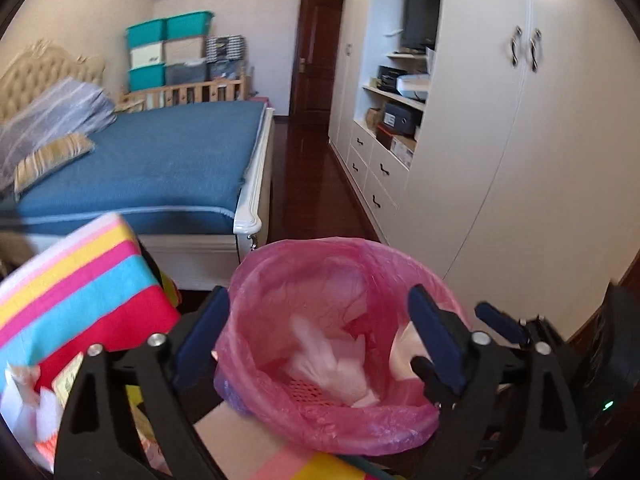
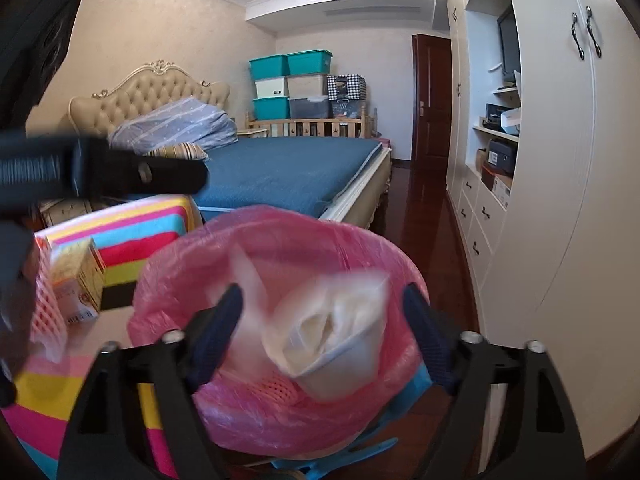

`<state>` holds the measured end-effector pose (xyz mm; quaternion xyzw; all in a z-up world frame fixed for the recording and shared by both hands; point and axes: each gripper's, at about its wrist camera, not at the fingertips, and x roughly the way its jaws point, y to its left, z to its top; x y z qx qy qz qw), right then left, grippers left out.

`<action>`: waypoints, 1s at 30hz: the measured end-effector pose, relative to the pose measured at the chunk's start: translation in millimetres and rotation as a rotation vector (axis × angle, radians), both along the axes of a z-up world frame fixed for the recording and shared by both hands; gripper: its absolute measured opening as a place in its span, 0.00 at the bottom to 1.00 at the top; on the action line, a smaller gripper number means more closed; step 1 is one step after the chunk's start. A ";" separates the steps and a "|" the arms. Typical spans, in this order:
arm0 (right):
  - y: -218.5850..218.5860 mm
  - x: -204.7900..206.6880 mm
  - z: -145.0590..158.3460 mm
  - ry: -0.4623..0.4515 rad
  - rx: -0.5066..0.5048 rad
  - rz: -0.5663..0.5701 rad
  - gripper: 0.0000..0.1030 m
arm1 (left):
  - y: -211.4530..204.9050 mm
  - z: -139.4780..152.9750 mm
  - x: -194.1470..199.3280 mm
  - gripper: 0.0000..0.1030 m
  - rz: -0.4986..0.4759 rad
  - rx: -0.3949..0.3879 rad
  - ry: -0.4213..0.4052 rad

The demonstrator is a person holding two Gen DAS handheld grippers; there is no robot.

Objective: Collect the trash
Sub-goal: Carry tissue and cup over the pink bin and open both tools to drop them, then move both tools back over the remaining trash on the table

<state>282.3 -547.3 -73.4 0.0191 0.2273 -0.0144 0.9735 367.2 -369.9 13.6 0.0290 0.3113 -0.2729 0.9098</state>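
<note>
Pink-lined bin (image 1: 332, 344) already holds white wrapper (image 1: 336, 364). Left claw (image 1: 316, 340) wide, empty. Right claw (image 2: 320, 332) wide; clear bag (image 2: 336, 340) loose between jaws, above bin. Carton (image 2: 78, 280) left on counter (image 2: 132, 240).

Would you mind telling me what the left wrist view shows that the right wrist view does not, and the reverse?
Only the left wrist view shows white crumpled trash lying inside the bin and the right tool beside it. Only the right wrist view shows a blurred clear plastic bag with white contents between the right tool's open fingers, and a small yellow carton. Both show the pink-lined trash bin, the striped multicoloured cloth and the blue bed.
</note>
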 end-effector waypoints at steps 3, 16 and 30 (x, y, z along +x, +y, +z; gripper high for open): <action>1.4 -17.9 2.1 -0.026 0.015 -0.017 0.79 | 22.3 8.9 -12.9 0.95 0.023 -0.023 -0.028; 59.3 -80.0 25.3 -0.064 0.113 0.071 0.82 | 177.5 41.8 -146.3 0.95 0.153 0.015 -0.260; 198.6 -97.8 11.5 0.050 0.059 0.324 0.82 | 372.0 -40.6 -220.6 0.95 0.484 0.025 -0.085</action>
